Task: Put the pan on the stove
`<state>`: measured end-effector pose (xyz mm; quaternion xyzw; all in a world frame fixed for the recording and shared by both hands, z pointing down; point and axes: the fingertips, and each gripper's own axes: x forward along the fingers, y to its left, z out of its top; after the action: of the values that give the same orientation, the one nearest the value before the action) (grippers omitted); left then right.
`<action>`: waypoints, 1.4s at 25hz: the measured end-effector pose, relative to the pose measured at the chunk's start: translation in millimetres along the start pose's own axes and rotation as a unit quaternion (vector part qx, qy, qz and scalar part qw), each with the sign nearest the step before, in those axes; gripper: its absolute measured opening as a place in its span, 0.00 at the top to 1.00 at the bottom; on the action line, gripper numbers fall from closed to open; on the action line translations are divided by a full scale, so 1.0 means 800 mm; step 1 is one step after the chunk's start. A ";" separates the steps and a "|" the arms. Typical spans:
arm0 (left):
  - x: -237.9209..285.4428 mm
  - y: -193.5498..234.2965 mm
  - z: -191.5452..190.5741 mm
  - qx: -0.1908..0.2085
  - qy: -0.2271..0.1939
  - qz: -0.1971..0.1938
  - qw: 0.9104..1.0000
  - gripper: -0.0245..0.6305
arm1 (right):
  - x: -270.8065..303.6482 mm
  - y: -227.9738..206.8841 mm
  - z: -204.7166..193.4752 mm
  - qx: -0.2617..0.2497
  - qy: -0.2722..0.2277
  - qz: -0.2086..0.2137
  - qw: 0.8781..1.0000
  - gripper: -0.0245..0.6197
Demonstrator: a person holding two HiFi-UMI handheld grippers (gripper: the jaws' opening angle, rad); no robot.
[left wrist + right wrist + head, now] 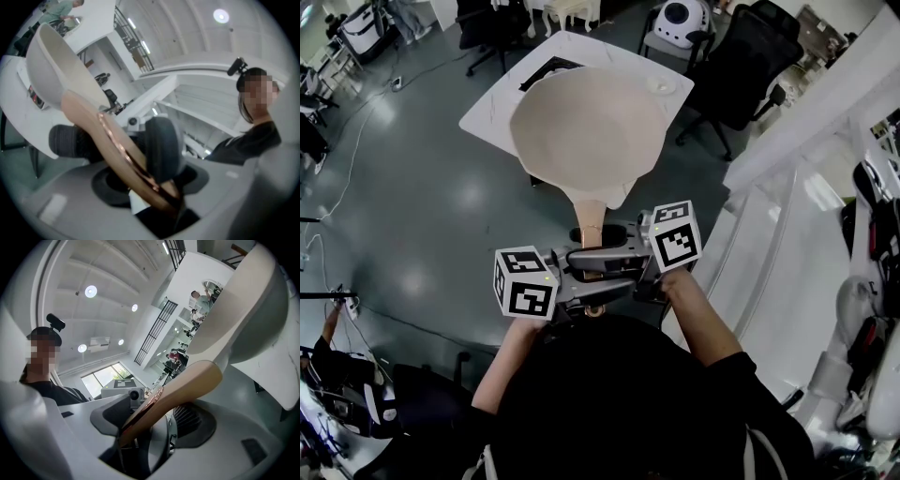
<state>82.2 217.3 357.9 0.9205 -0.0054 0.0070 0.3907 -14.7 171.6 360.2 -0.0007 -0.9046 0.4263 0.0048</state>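
I hold a cream pan [586, 131] in the air by its tan handle [592, 225], bowl tilted away from me over the near edge of a white table [492, 108]. Both grippers grip the handle side by side: the left gripper [584, 281] nearer the handle's end, the right gripper [616, 247] a little further up. In the left gripper view the handle [110, 140] runs between the dark pads of the left gripper [117, 145] up to the bowl [49, 58]. In the right gripper view the right gripper [152, 420] clamps the handle [187, 385] below the bowl [243, 305].
On the table lie a flat black plate [546, 70], partly hidden by the pan, and a small white dish [661, 86]. Black office chairs [750, 56] stand beyond it. White frames and equipment [787, 216] crowd the right side. Cables [342, 187] run across the grey floor at left.
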 end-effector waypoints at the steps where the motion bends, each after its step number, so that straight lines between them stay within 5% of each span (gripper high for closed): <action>1: -0.002 0.008 0.007 -0.001 0.000 -0.002 1.000 0.59 | 0.002 -0.008 0.007 0.000 0.000 -0.002 1.000 0.53; 21: -0.061 0.186 0.172 -0.020 0.041 -0.032 0.998 0.59 | 0.054 -0.179 0.195 0.018 -0.047 -0.027 0.998 0.53; 35: -0.064 0.257 0.231 -0.023 0.036 -0.030 0.999 0.59 | 0.058 -0.245 0.258 0.020 -0.040 -0.027 0.999 0.53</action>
<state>29.8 -58.1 376.2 0.9100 0.0362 0.0282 0.4121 -62.2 -112.3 379.9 0.0409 -0.8949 0.4440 -0.0201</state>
